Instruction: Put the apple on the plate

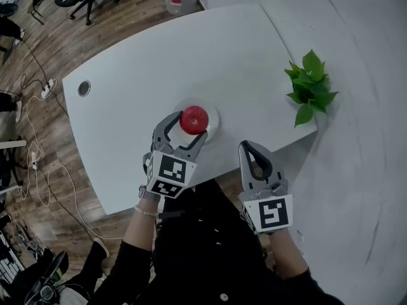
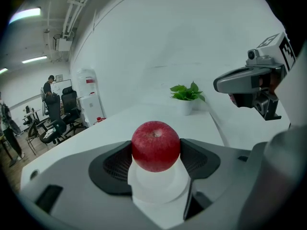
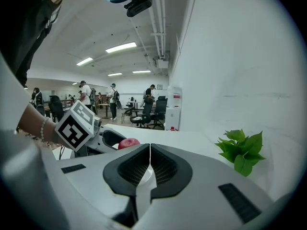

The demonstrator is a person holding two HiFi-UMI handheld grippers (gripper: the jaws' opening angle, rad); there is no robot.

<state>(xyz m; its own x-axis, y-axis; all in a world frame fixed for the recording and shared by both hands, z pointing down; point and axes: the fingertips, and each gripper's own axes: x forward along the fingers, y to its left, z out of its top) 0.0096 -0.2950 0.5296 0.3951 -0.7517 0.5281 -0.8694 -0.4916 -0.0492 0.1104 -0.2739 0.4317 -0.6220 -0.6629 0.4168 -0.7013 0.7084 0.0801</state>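
The red apple looks set down on the white plate, the left hand-held gripper pinching it with only the release left, while the right hand-held gripper is pressed together, empty.

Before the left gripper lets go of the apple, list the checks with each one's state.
1. Apple held between the jaws of the left gripper, touched on both sides: ok.
2. Apple over the plate, near its middle: ok.
3. Apple's underside resting on the plate: cannot tell.
4. Right gripper shut, empty, apart from the plate: ok.
5. Plant well away from the plate: ok.
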